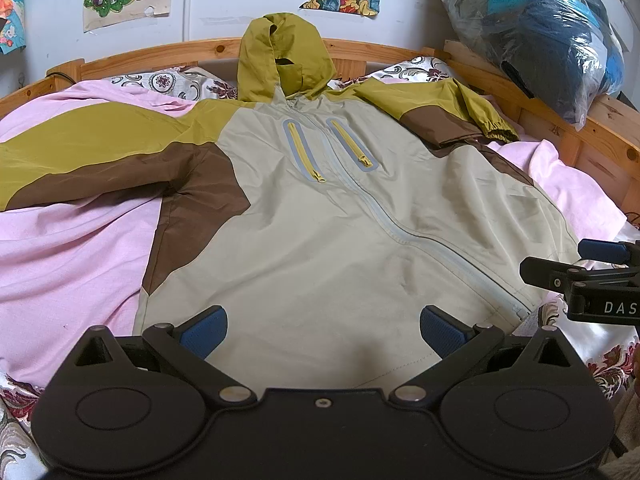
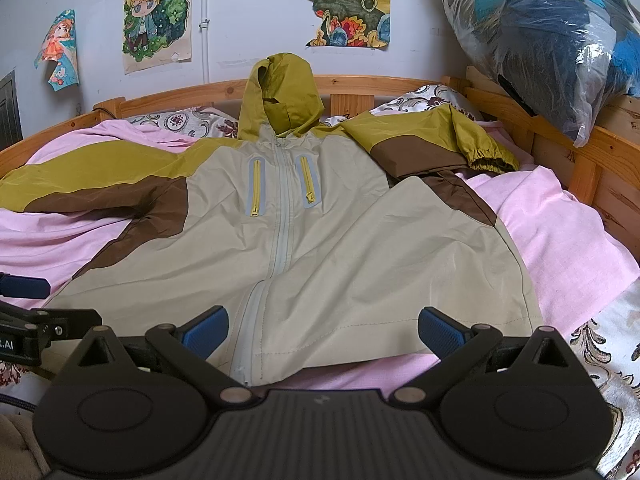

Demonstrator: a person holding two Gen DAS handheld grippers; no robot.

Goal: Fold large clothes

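Two hand-held grippers hover at the hem of a jacket spread face-up on the bed, hood against the headboard, likely laid flat for folding. Left of the jacket's zip, one sleeve stretches outward; right of it, the other sleeve lies folded. The left hand-held gripper and right hand-held gripper both stand spread wide, holding nothing.

Pink sheet on wooden bed, posters, bagged clothes.
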